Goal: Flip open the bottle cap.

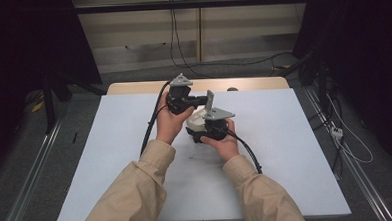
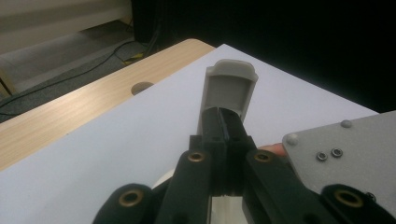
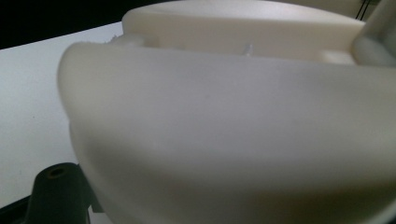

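Note:
A white plastic body is held over the middle of the white board. A grey-white flap stands up from its far side. My left gripper reaches in from the left and is shut on that flap, its tips pressed together against the flap's inner face. My right gripper sits on the near side under its grey plate, shut on the body. In the right gripper view the rounded white shell lies right against the camera and hides the fingertips.
The white board lies on a wooden table whose far strip has a round hole. Black cables trail from both grippers over the board. Dark stands and rails flank the table; cables lie on the floor behind.

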Available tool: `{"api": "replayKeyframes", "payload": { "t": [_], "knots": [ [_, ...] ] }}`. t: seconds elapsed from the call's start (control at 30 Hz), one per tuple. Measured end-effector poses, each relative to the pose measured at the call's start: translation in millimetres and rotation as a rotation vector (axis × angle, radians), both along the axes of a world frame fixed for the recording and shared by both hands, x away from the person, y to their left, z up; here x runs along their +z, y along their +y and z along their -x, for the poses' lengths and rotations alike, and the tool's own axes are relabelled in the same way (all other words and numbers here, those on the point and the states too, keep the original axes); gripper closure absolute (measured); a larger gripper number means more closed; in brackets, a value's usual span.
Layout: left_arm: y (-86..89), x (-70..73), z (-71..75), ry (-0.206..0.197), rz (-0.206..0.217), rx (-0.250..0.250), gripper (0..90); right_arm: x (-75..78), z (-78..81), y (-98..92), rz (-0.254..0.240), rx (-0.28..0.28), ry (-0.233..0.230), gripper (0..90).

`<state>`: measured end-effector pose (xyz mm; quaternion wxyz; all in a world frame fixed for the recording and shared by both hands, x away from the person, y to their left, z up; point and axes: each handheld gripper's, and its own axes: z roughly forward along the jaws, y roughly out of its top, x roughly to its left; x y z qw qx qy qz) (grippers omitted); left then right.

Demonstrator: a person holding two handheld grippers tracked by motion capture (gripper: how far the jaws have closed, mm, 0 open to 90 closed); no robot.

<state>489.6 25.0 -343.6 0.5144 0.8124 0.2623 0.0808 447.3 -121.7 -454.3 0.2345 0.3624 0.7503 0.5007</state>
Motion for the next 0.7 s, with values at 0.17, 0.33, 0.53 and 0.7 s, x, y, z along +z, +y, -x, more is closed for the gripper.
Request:
{"api": "replayKeyframes", "payload": {
  "t": [0.17, 0.33, 0.53, 0.7],
  "knots": [
    [-2.0, -1.3, -1.7, 0.004, 0.001, -0.002, 90.0, -0.2, 0.1, 0.0, -0.001, 0.0, -0.001, 18.5],
    [-4.0, -2.8, -3.5, 0.004, -0.001, -0.007, 90.0, -0.1, 0.0, -0.2, -0.001, 0.001, 0.0, 18.5],
    [-5.6, -4.0, -5.9, 0.007, 0.001, -0.01, 90.0, -0.1, 0.0, -0.3, 0.0, 0.002, 0.0, 18.5],
    [-6.7, -5.0, -7.4, 0.005, -0.005, -0.011, 90.0, 0.0, -0.1, -0.4, 0.001, 0.003, 0.001, 18.5]
  ]
}}
